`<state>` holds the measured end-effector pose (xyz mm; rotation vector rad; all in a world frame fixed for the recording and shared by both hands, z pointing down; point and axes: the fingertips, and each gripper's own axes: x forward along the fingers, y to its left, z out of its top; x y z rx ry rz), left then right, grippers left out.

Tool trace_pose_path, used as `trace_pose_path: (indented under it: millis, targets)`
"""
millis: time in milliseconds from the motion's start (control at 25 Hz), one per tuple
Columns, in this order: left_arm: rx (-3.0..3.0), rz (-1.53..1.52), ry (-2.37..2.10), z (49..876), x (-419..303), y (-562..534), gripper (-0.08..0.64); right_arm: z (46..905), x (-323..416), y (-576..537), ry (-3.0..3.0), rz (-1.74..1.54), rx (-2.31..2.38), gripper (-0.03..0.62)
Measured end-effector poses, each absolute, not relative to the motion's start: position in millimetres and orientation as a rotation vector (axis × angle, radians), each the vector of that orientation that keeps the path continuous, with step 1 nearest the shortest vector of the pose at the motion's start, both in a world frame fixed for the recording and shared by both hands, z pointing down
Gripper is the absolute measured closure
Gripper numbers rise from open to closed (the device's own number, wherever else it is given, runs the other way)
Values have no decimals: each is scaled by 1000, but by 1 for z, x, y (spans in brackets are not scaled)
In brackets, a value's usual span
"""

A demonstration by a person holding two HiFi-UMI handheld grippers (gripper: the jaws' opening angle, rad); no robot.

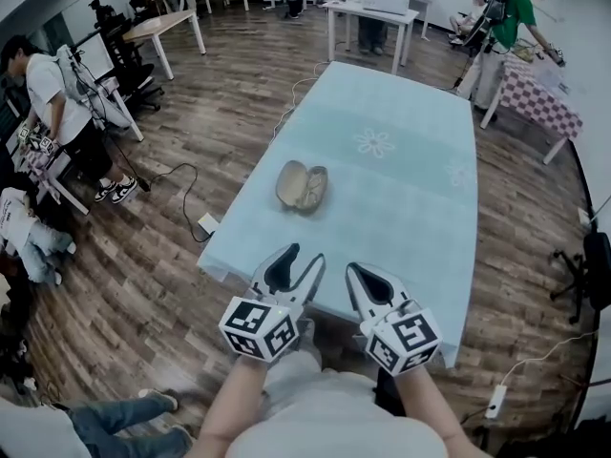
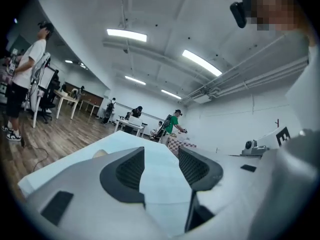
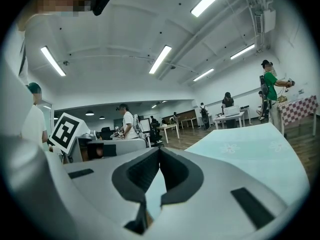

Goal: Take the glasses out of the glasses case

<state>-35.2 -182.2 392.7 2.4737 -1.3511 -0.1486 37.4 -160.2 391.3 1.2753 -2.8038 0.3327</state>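
Short of the open glasses case point(image 1: 302, 187) on the table point(image 1: 410, 160), the left gripper point(image 1: 305, 253) holds its jaws apart and empty, while the right gripper point(image 1: 353, 268) is closed on nothing.

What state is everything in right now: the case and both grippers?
glasses case: open, lying on the table, no gripper touching it; contents too small to tell.
left gripper: jaws apart, nothing between them.
right gripper: jaw tips together, nothing held.
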Motion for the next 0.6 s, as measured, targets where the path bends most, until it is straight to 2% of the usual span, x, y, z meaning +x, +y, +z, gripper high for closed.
trace_pose_path:
  millis: [200, 600]
  targets:
    - [2455, -96, -1289, 401, -46, -221, 332, 394, 29, -195, -2784, 342, 1316, 583]
    - [2365, 29, -1136, 432, -60, -292, 334, 408, 18, -262, -2715, 390, 1350, 584]
